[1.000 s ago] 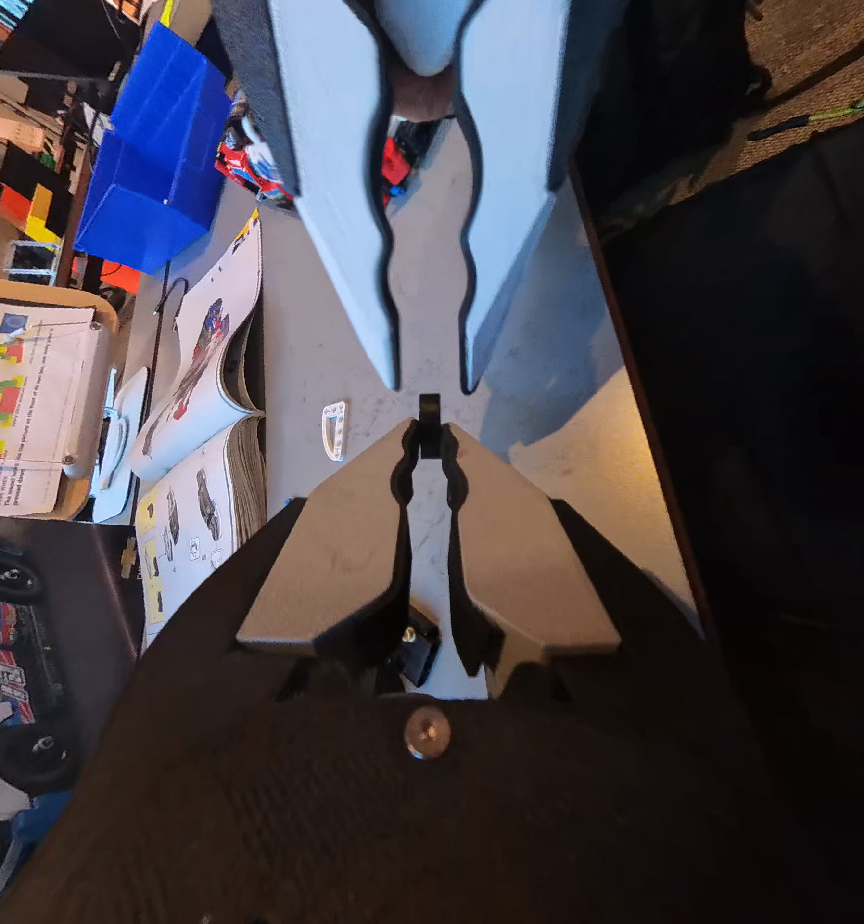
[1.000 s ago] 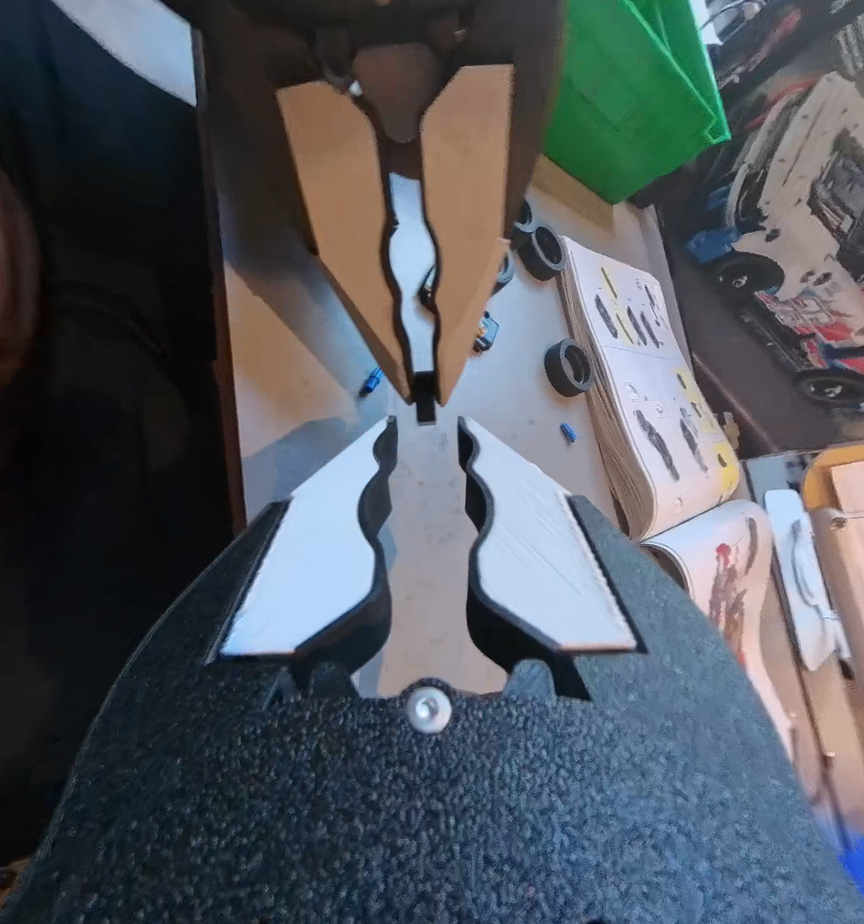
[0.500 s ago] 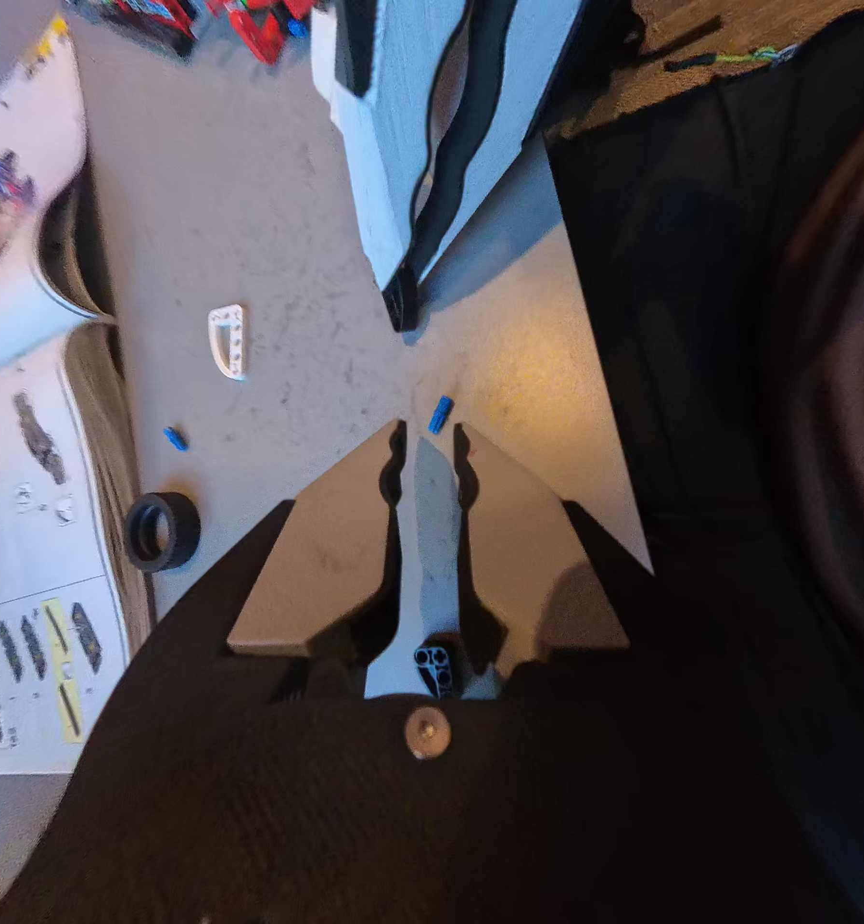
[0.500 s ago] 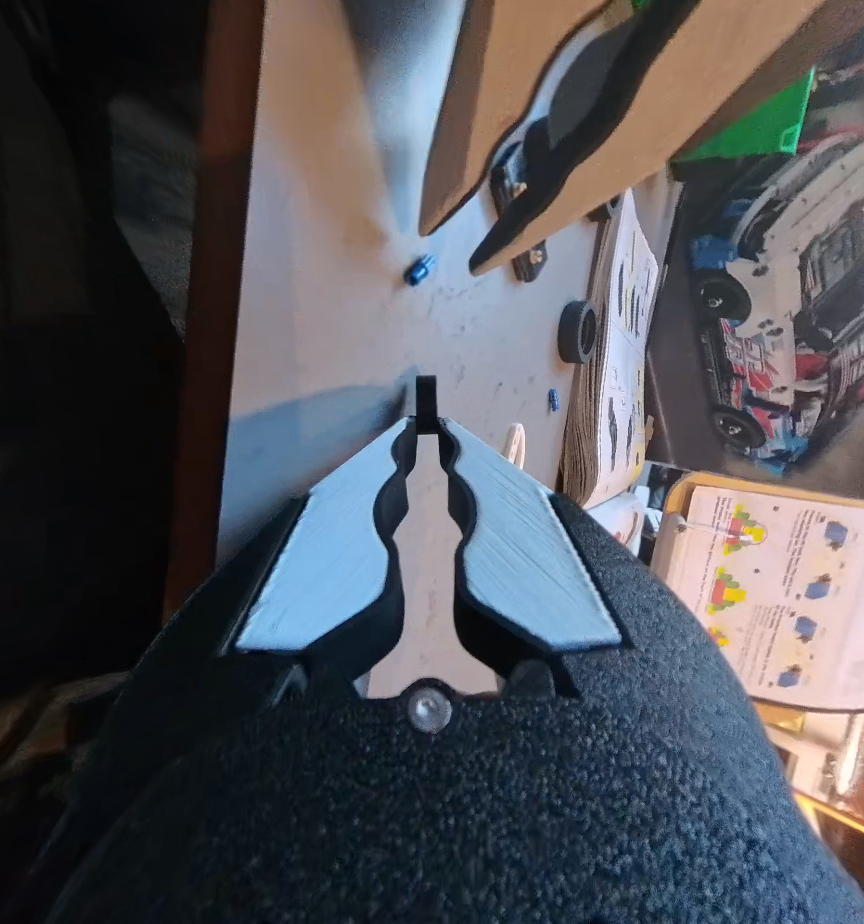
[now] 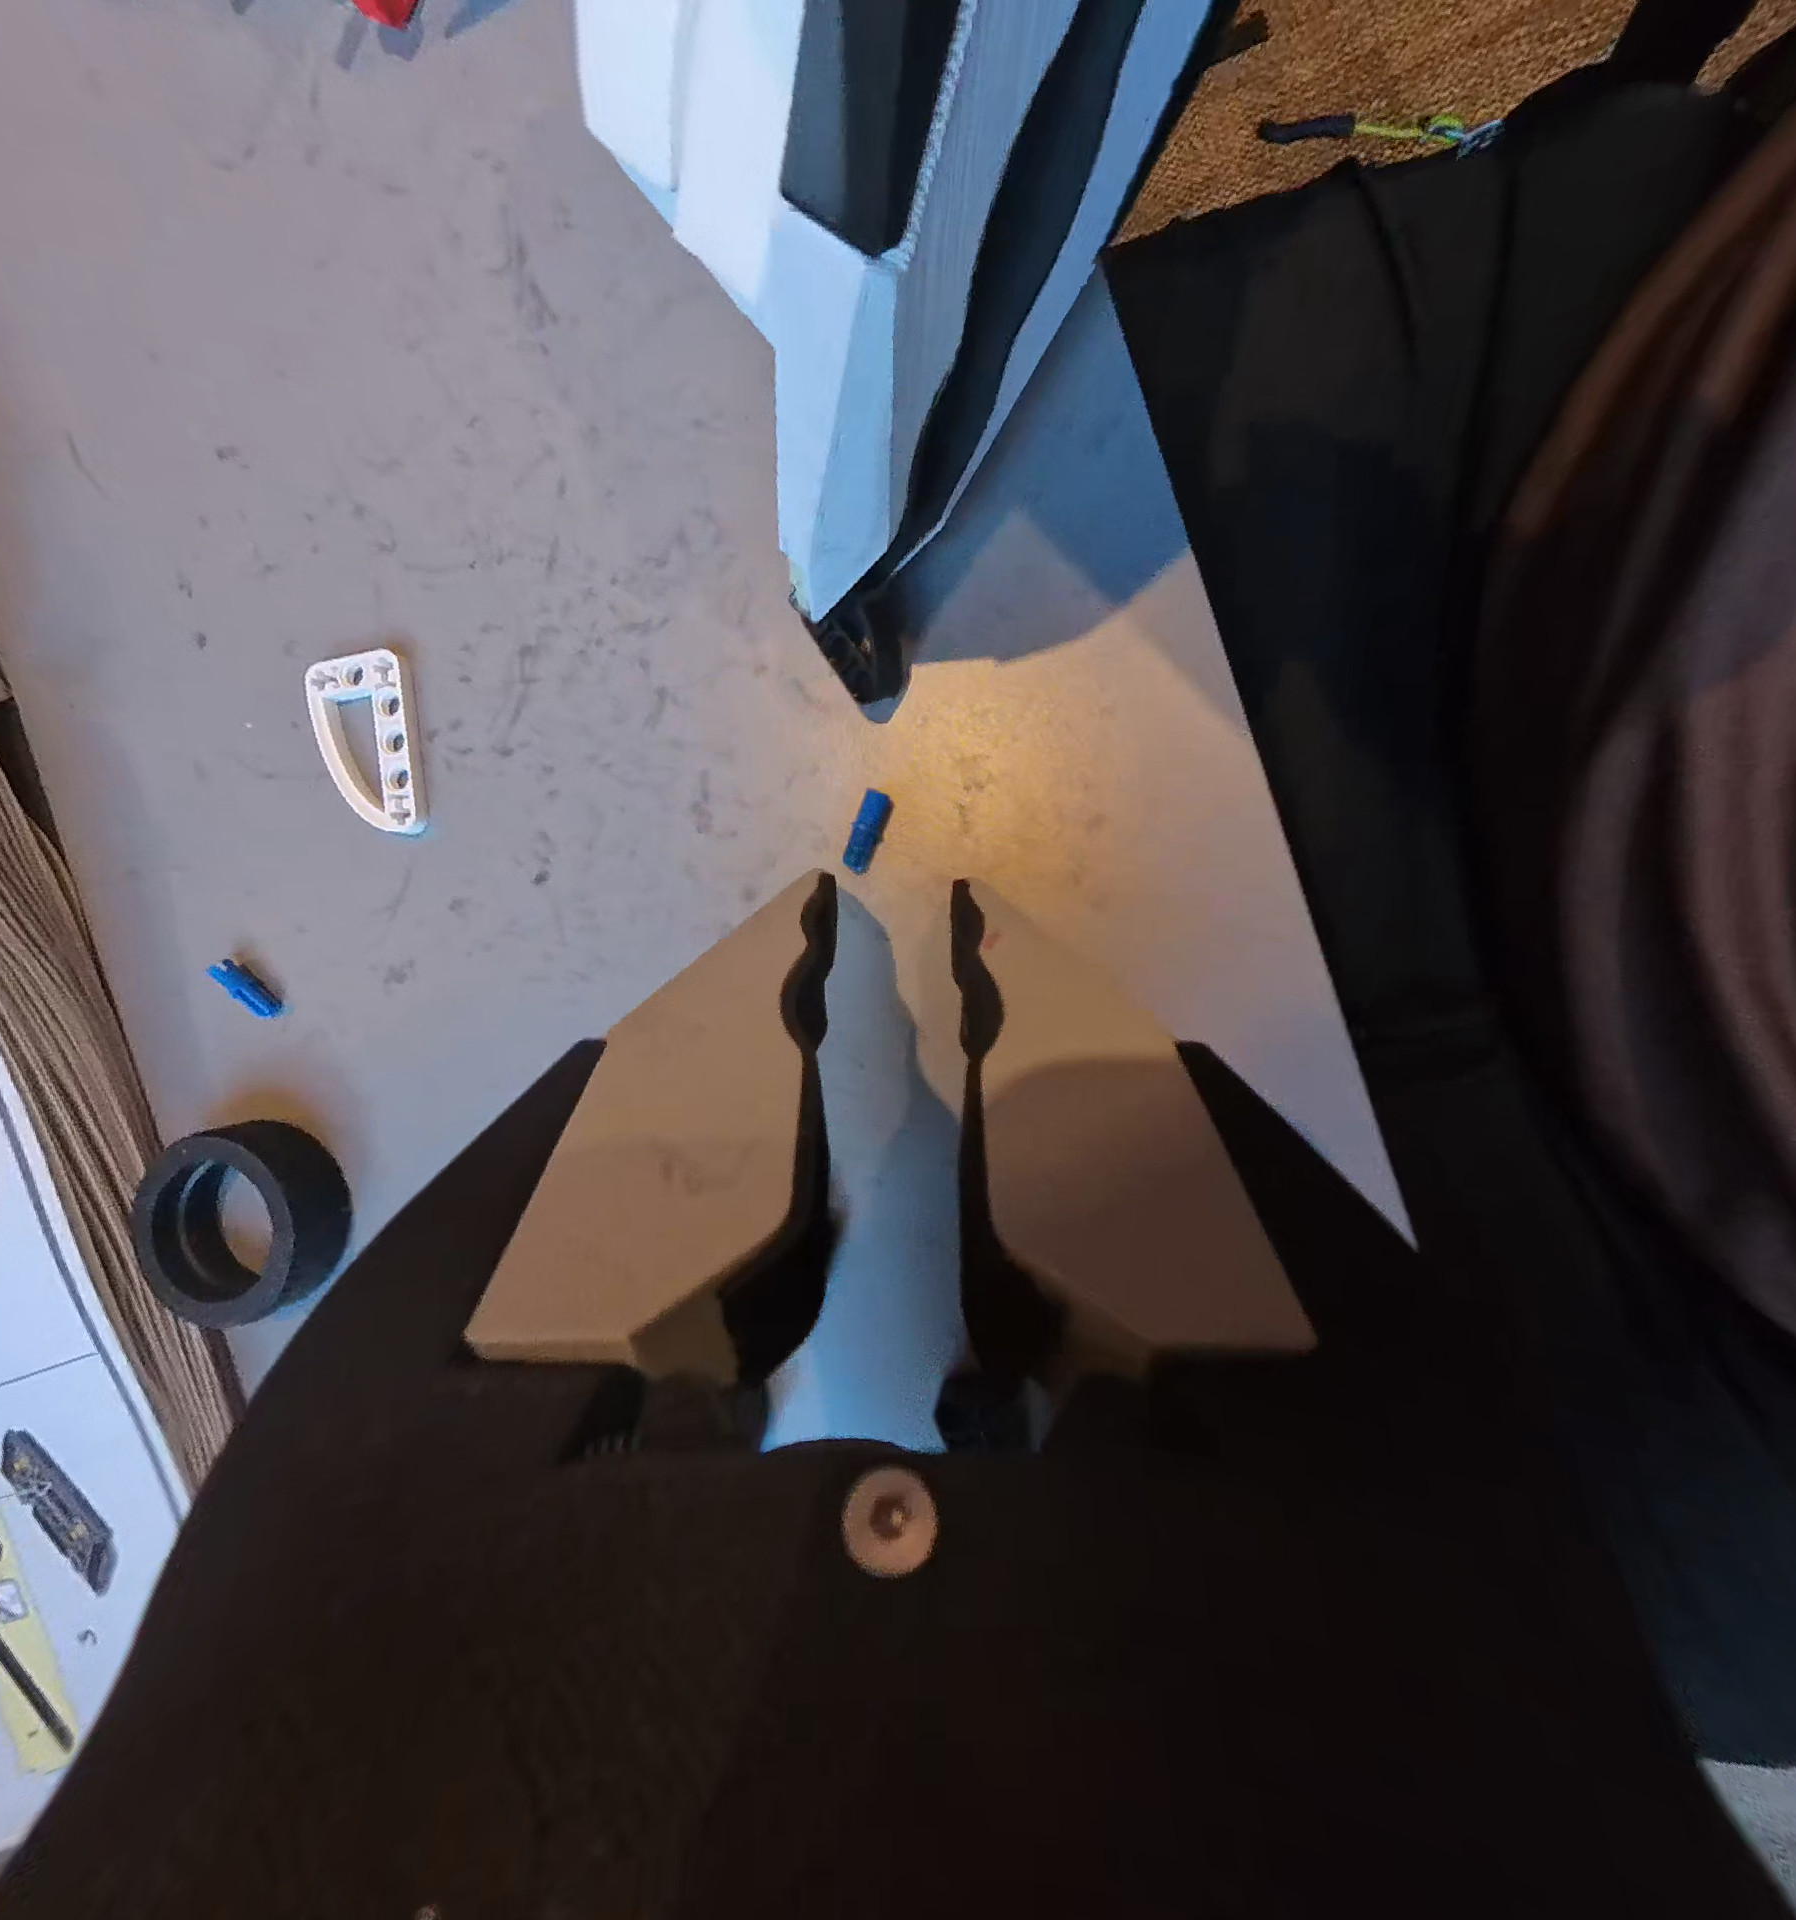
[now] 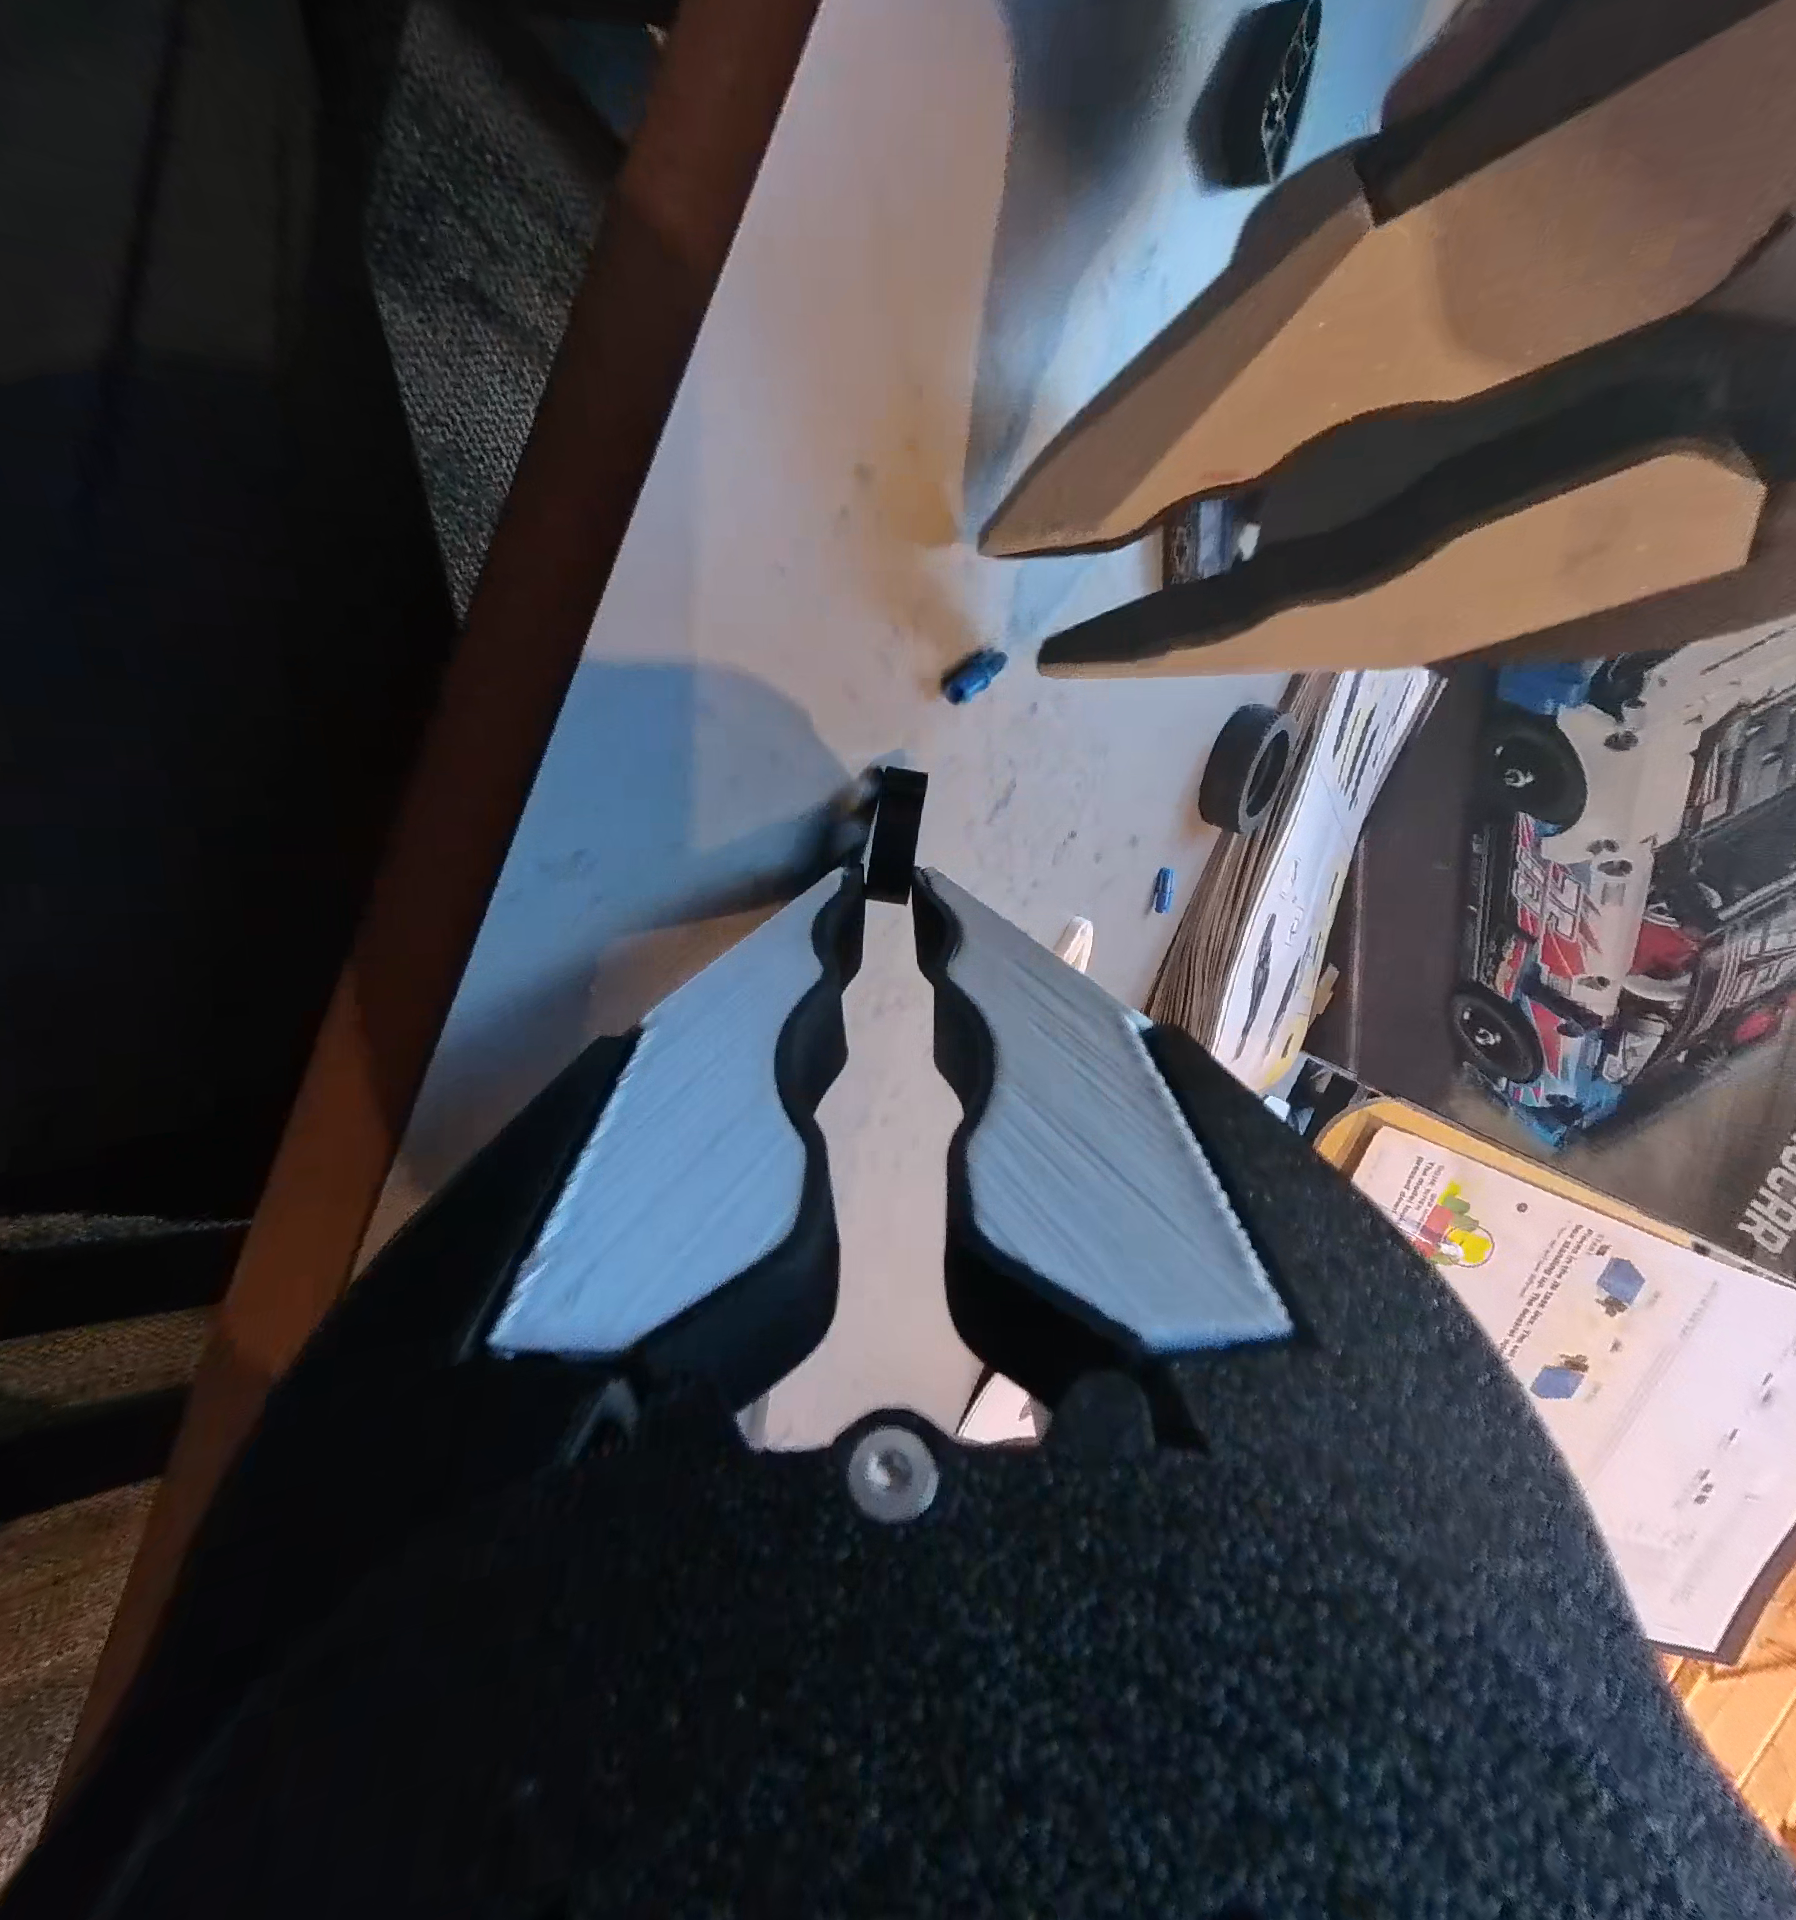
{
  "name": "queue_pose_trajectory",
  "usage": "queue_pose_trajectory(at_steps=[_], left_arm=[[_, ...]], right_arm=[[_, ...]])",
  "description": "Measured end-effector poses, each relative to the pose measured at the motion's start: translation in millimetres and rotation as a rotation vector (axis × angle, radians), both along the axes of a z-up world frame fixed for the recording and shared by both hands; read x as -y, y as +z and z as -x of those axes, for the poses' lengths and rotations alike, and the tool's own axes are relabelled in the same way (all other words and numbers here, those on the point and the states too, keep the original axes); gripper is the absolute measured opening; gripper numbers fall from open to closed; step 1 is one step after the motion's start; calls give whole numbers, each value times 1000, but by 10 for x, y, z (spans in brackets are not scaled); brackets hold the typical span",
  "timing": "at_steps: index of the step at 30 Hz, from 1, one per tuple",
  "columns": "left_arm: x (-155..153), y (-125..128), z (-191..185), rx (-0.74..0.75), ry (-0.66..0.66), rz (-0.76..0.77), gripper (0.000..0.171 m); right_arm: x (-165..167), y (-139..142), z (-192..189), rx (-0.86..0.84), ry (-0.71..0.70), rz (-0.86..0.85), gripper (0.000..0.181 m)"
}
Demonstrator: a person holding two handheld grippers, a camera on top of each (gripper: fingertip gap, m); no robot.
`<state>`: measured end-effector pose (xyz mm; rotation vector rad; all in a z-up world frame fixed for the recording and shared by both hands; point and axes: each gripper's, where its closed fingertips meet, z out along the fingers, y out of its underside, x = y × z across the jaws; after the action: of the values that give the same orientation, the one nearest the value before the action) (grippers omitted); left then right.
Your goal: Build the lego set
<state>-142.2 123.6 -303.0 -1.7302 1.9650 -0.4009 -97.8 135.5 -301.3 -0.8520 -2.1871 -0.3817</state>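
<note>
My right gripper is shut on a small black lego piece and holds it just above the table near the front edge. It also shows in the left wrist view, with the black piece at its tips. My left gripper is open and empty, low over the table. A blue pin lies just ahead of its tips. In the right wrist view the left gripper is at the upper right, with the blue pin beside its tips.
A white curved lego piece, a second blue pin and a black tyre lie left of my left gripper. The open instruction book and the lego box lie beyond. The table edge runs close on the left. One gripper's finger ends stand about 5 cm off the other's.
The black piece passed from my left gripper to my right, which shut on it. My left gripper opened, drew away and now sits behind the blue pin.
</note>
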Motion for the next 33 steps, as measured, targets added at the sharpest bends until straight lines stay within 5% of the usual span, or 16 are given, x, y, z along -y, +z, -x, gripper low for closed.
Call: queue_pose_trajectory(at_steps=[16, 25, 33], left_arm=[[-157, -57, -153, -35, 36, 76, 2], [-59, 44, -175, 64, 101, -42, 2], [-4, 289, -152, 269, 219, -143, 2]], right_arm=[[68, 25, -158, 55, -28, 27, 18], [144, 96, -169, -193, -259, 441, 31], [76, 69, -42, -305, -288, 550, 27]])
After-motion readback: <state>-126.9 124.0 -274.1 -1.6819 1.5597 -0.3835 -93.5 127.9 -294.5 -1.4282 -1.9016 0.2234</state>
